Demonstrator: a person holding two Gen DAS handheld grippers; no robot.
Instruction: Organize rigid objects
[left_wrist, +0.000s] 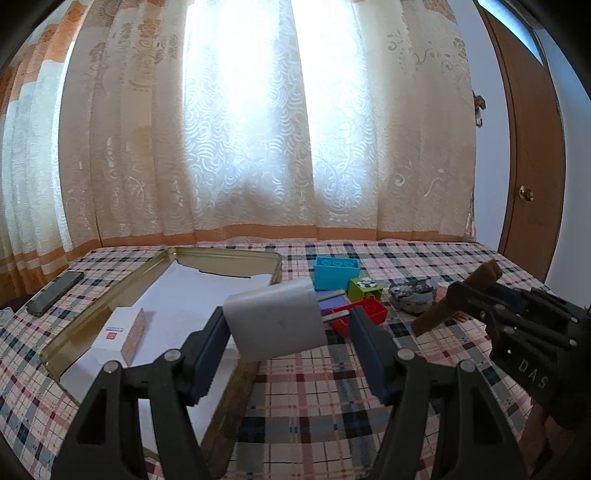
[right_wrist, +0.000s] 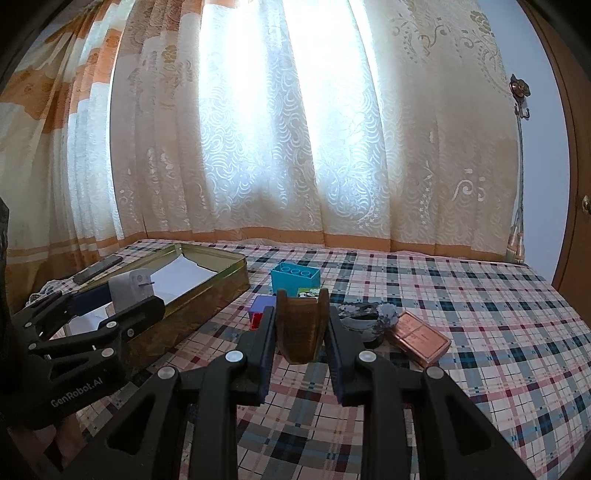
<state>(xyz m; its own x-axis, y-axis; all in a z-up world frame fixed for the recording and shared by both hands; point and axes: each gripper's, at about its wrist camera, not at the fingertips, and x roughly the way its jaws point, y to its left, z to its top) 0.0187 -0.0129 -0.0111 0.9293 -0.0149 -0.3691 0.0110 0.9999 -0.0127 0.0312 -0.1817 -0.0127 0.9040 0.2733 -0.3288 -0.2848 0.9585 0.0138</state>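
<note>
Gold tin (left_wrist: 92, 314): only a white box (left_wrist: 118, 338) inside so far. L gripper (left_wrist: 288, 325) clamped on grey adapter (left_wrist: 275, 319) just over tin's rim. R gripper (right_wrist: 301, 332) clamped on brown wooden piece (right_wrist: 301, 330). Blue brick (right_wrist: 293, 277), copper case (right_wrist: 419, 338), others still on cloth, so most is left.

Open plaid cloth (right_wrist: 480, 332) lies right; blocks (right_wrist: 294, 276) crowd beside the tin (right_wrist: 207, 291).
</note>
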